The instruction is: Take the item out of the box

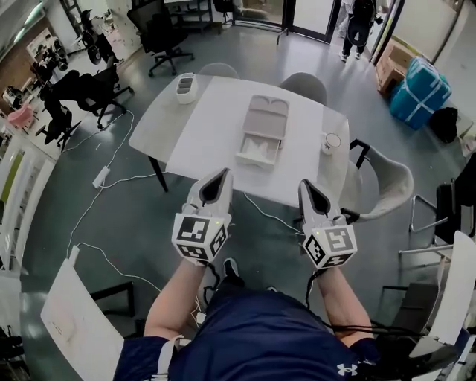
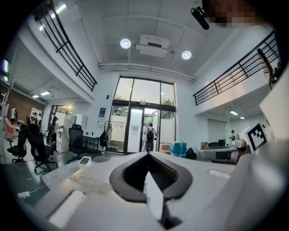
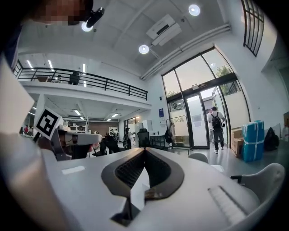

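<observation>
The left hand-held gripper [image 1: 219, 177] and the right hand-held gripper [image 1: 307, 187] are held side by side in front of the person, both pointing level toward the white table [image 1: 208, 126] and hanging over the floor just short of its near edge. In the left gripper view the left hand-held gripper [image 2: 148, 154] has its jaws pressed together with nothing between them. The right gripper view shows the same for the right hand-held gripper [image 3: 144, 151]: jaws together and empty. The box [image 1: 264, 134] lies near the middle of the table, well apart from both tools. Its lid is folded back flat on the far side, and the near half is open upward. Something pale lies in that near half, too small to make out. A cup [image 1: 330, 141] stands near the table's right edge, and a small white device [image 1: 186, 87] sits at the far left corner. A grey chair [image 1: 390, 178] stands just beside the table on the right, and two more are tucked in at the far side. A white cable [image 1: 111, 160] trails over the floor on the left. At the glass doors a person with a backpack [image 1: 361, 22] stands facing away.
</observation>
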{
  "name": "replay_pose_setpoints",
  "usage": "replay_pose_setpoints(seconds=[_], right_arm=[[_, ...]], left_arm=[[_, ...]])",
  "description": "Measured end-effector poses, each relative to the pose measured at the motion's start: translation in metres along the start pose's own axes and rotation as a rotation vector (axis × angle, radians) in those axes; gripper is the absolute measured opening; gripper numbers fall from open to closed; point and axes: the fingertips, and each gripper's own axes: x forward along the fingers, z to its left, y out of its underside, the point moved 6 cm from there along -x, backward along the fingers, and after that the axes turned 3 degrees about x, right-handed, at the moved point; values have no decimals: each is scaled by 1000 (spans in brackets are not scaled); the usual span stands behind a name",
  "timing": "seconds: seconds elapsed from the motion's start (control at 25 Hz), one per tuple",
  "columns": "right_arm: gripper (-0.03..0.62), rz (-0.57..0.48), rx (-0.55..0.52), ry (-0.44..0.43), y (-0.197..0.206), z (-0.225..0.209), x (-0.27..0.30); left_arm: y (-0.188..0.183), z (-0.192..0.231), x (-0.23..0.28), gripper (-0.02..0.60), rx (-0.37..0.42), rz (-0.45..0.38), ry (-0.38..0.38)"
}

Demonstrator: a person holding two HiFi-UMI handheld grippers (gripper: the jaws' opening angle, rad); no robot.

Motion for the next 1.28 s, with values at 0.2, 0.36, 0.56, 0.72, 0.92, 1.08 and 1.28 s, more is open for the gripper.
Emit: replay_pose_setpoints(seconds=[0.2, 0.36, 0.56, 0.72, 0.92, 1.08, 1.28], right_arm=[[2, -11, 2, 62, -6, 4, 38], [2, -20, 8, 116, -9, 6, 60], [2, -7, 13, 163, -1, 13, 81], [2, 11, 1, 184, 2, 19, 96], [2, 53, 2, 190, 11, 16, 111], [2, 70, 25, 177, 19, 7, 128], [3, 74, 52, 138, 25, -12, 162]], left_arm=[[-7, 41, 32, 2, 3, -8, 60], [-12, 65, 50, 2, 9, -15, 112], [-5, 93, 61, 2, -5, -11, 151], [1, 115, 68, 2, -23, -13, 159], [13, 128, 81, 2, -56, 8, 160], [16, 132, 95, 2, -51, 28, 157], [14, 140, 119, 2, -14, 52, 139]])
